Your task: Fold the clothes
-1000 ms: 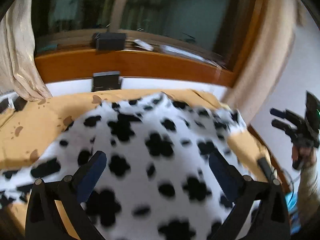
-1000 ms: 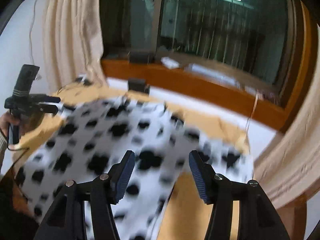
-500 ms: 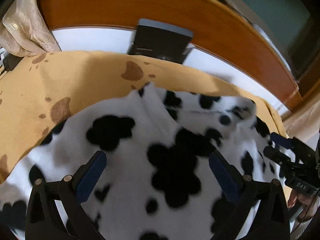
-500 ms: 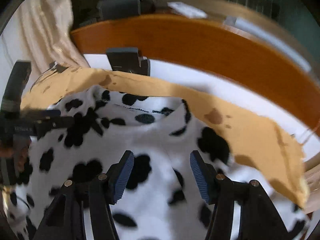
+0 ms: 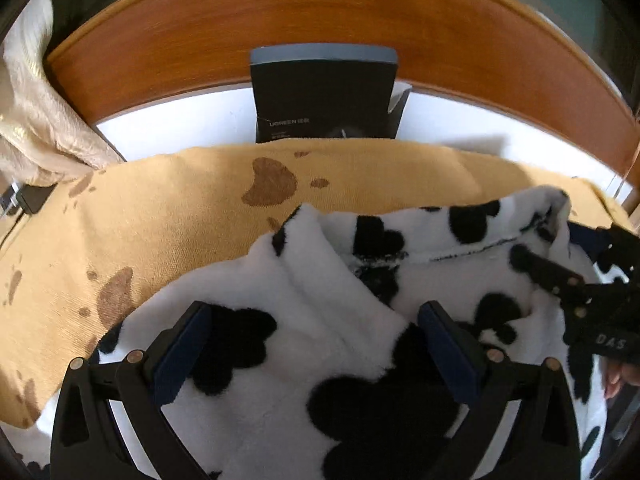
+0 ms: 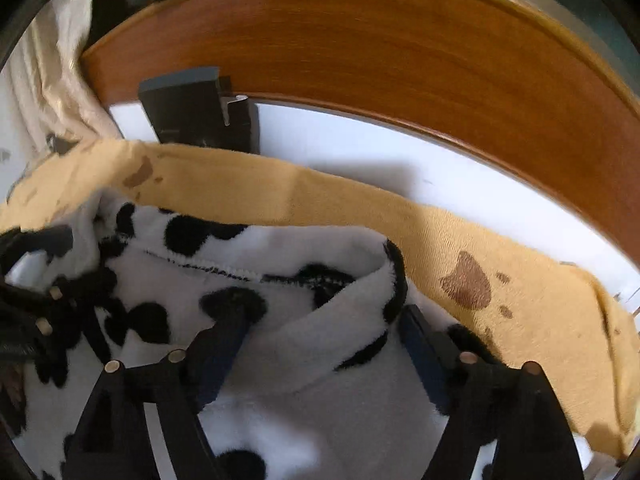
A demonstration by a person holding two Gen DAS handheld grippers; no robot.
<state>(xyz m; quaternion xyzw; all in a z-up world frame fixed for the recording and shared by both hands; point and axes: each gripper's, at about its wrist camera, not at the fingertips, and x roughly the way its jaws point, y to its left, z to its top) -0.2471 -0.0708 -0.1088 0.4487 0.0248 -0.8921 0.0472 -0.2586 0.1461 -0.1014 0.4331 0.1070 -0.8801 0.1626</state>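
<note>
The cow-print fleece garment [image 5: 312,312], white with black blotches, is lying spread over a mustard-yellow blanket [image 5: 168,216] with brown paw marks, its upper edge folded into soft ridges near the blanket's far side. I am holding my left tool [image 5: 316,340] low over it, its blue pads standing wide apart and straddling a raised fold of the fleece [image 6: 320,344] without pressing on it. My right tool [image 6: 324,344] is hovering over the opposite top corner, where a rolled flap of the garment is sitting between its fingers; its jaws are opening at this moment, and I am seeing no pinch on the cloth, though the blur there is making that hard to judge. From the left wrist view the right tool [image 5: 576,276] is appearing at the right edge, above the fleece, with a fingertip of the person's hand [image 5: 618,376] just below it. Beyond the blanket [image 6: 500,256], a white tabletop [image 5: 180,124] is carrying a dark box [image 5: 324,96] leaning against an orange wooden ledge [image 5: 320,12]. A cream curtain [image 5: 36,120] is hanging at the far left.
</note>
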